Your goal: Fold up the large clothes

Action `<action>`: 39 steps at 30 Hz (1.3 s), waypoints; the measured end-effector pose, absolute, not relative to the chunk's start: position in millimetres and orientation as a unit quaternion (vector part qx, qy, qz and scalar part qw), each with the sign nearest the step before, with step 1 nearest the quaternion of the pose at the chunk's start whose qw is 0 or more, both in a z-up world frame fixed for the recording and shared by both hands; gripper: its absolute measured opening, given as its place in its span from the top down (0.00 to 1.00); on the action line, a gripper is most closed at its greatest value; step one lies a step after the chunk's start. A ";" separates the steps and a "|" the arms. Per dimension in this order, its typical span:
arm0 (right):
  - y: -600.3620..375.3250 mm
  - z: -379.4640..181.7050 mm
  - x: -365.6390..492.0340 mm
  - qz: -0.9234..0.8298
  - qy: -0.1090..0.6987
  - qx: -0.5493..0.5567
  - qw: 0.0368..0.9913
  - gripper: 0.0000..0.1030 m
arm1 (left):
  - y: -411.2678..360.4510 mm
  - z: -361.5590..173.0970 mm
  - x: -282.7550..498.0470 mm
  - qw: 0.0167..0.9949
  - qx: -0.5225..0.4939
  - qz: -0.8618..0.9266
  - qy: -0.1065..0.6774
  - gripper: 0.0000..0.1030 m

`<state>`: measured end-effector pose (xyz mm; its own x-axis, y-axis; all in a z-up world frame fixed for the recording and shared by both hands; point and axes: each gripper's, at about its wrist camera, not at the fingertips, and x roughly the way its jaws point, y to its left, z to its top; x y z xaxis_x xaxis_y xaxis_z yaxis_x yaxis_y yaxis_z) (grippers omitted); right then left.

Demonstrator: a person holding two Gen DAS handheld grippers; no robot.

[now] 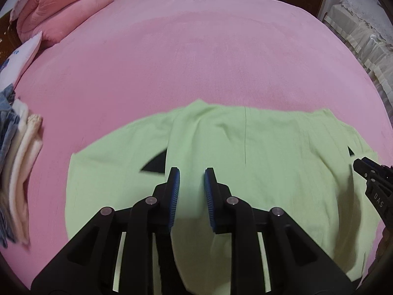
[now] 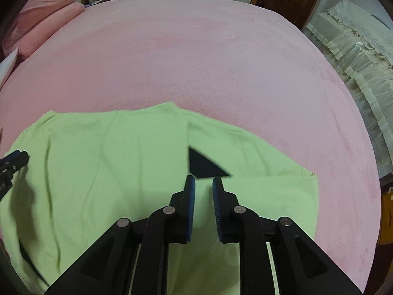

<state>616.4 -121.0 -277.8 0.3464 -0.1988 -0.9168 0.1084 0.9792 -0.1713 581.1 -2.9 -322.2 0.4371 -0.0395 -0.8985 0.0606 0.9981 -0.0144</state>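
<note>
Left wrist view: we see the left gripper (image 1: pixel 191 174) slightly parted, nothing between its pads, hovering over the green garment (image 1: pixel 245 152).
Garment: spread on the pink bed (image 1: pixel 196 49), beside a folded pile (image 1: pixel 22 152); long axis crosswise.
Right wrist view: our right gripper (image 2: pixel 203 182) stands slightly parted and empty, above the garment (image 2: pixel 122 159) by a dark patch (image 2: pixel 203 166).
Nearer hand: we judge neither; each hovers over its own side.

Looked steeply down from close above the green garment (image 1: pixel 245 172) on the pink bed (image 1: pixel 196 49), left view beside right; shared garment (image 2: pixel 110 172), bed (image 2: pixel 221 61), each other's tool tip.
</note>
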 end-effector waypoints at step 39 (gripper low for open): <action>-109.7 -72.6 59.9 -0.069 0.526 0.119 0.840 0.21 | 80.3 -173.1 91.2 0.827 -0.058 -0.016 0.559 0.51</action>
